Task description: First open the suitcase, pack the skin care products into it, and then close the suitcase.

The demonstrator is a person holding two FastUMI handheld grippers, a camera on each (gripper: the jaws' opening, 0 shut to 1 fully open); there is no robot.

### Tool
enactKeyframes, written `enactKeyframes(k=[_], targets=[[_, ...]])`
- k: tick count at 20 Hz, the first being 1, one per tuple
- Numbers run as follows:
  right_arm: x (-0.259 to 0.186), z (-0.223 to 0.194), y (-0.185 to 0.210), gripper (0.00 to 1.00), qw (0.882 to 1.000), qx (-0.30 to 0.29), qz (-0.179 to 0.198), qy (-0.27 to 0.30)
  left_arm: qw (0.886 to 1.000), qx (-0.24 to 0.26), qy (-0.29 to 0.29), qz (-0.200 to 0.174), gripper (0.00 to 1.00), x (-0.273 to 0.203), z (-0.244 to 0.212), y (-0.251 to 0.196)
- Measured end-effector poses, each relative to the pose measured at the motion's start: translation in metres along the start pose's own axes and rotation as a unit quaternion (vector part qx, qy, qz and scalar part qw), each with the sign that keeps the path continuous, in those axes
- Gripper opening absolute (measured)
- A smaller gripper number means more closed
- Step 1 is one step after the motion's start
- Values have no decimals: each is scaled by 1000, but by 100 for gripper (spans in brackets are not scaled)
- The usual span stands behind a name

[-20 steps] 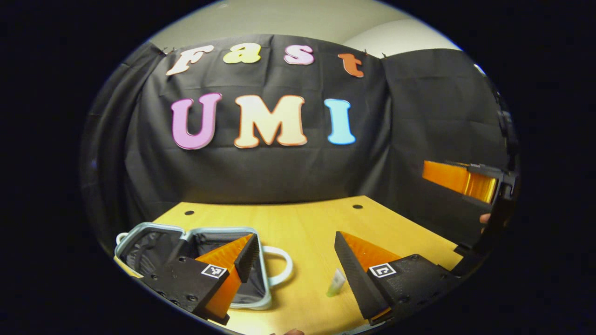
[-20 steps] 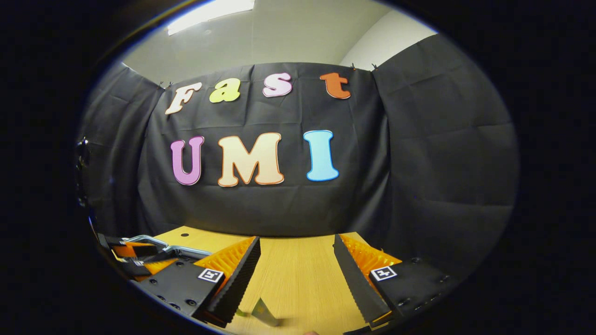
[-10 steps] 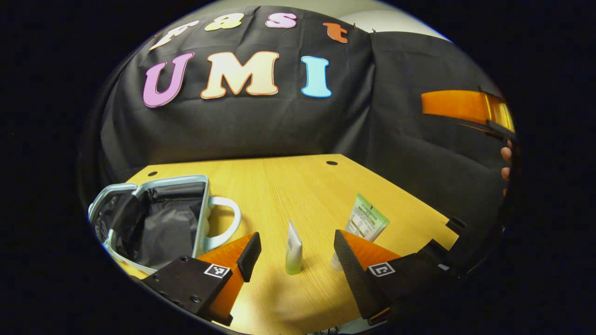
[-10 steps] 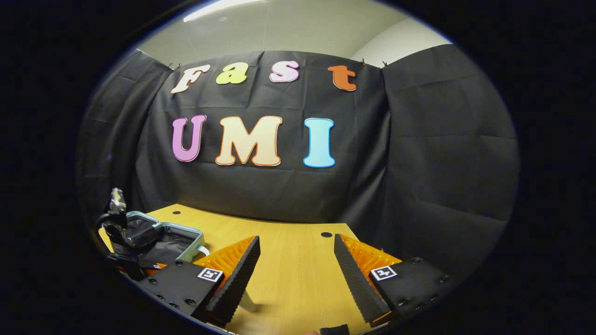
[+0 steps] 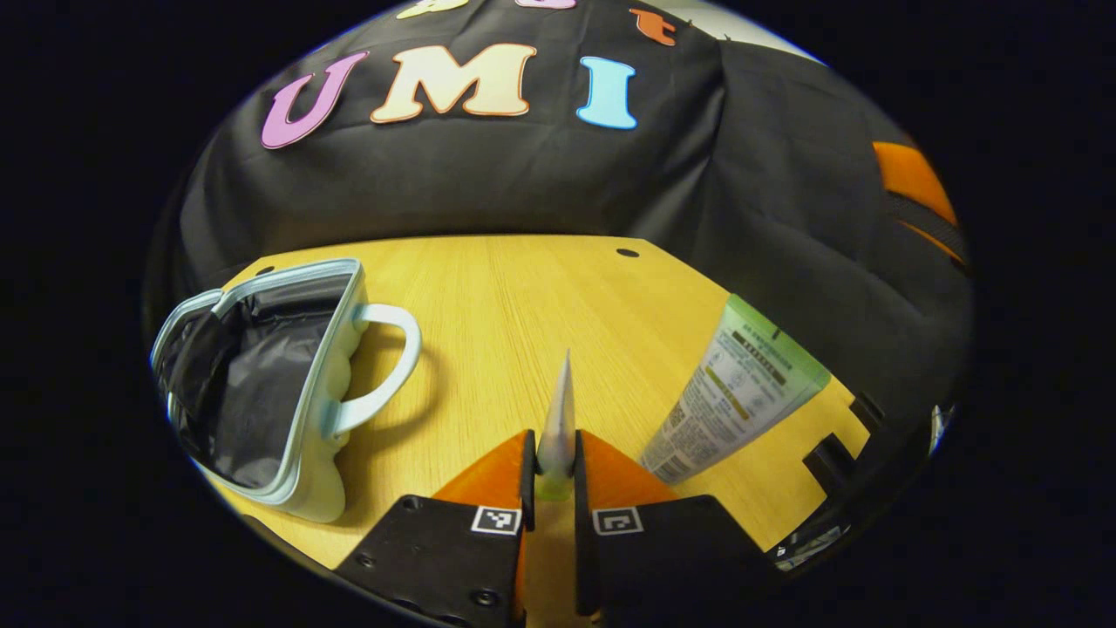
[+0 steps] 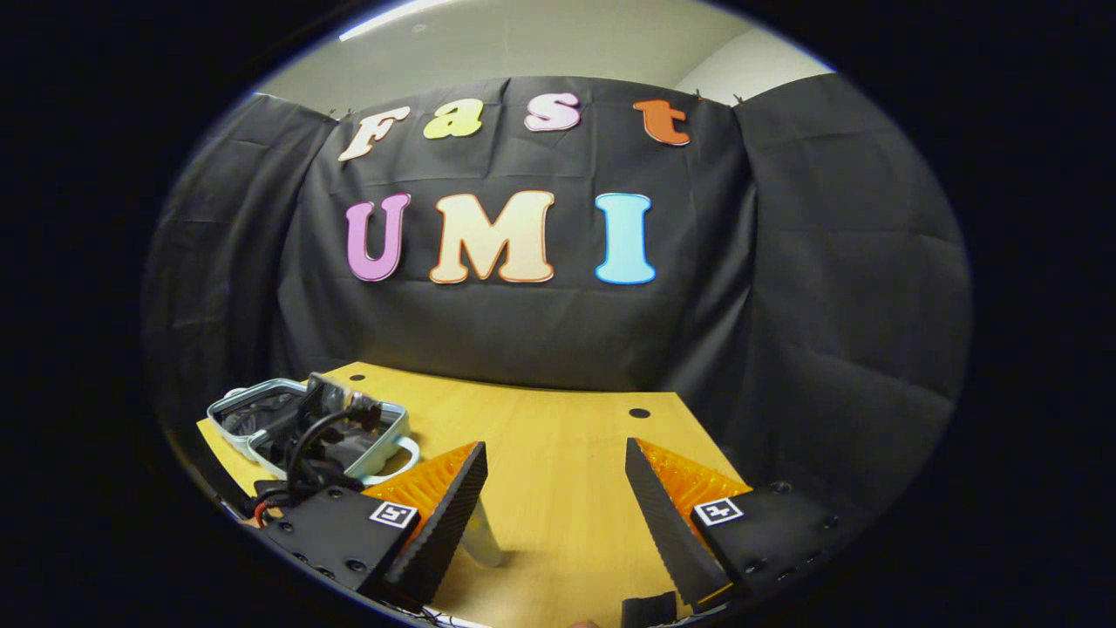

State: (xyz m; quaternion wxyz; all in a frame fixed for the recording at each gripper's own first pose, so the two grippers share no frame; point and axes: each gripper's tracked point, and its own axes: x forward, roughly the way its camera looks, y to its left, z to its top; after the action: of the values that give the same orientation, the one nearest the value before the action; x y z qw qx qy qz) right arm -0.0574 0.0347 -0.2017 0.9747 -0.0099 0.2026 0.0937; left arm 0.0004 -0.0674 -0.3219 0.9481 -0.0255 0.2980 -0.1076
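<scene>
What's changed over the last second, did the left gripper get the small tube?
Yes. The left gripper came down toward the table and closed on the small tube, which stands upright between its fingers. The right gripper stayed open, holding nothing. The suitcase remains open and the larger tube untouched.

A pale wooden table (image 5: 523, 296) fills the booth's floor space, two small dark holes (image 5: 626, 253) set near its far edge — one toward each far corner. Black cloth (image 6: 828, 288) hangs in folds behind and to the side — above it, a plain ceiling (image 6: 540, 48) carries a light strip (image 6: 401, 16).
</scene>
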Motion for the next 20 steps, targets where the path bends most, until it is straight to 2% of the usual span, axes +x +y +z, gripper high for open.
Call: enactKeyframes(k=[1, 6, 9, 14, 16, 18, 19, 20], targets=[[1, -9, 7, 100, 1000, -5, 7, 4, 1000, 1, 8, 1, 12, -4, 3, 3], [15, -58, 40, 99, 999, -12, 42, 33, 1000, 12, 3, 12, 11, -42, 35, 20], [24, -88, 47, 99, 998, -15, 45, 50, 1000, 8, -4, 24, 11, -70, 54, 27], [46, -157, 57, 99, 991, -8, 61, 119, 999, -4, -15, 48, 11, -111, 81, 41], [51, -174, 61, 92, 989, -13, 68, 132, 998, -14, -24, 61, 11, -124, 91, 50], [58, -186, 66, 80, 987, -19, 71, 142, 996, -19, -26, 77, 11, -137, 91, 64], [59, -186, 66, 60, 987, -27, 68, 143, 996, -23, -24, 87, 11, -140, 90, 71], [60, -184, 67, 49, 987, -30, 69, 140, 995, -27, -17, 98, 11, -146, 84, 79]])
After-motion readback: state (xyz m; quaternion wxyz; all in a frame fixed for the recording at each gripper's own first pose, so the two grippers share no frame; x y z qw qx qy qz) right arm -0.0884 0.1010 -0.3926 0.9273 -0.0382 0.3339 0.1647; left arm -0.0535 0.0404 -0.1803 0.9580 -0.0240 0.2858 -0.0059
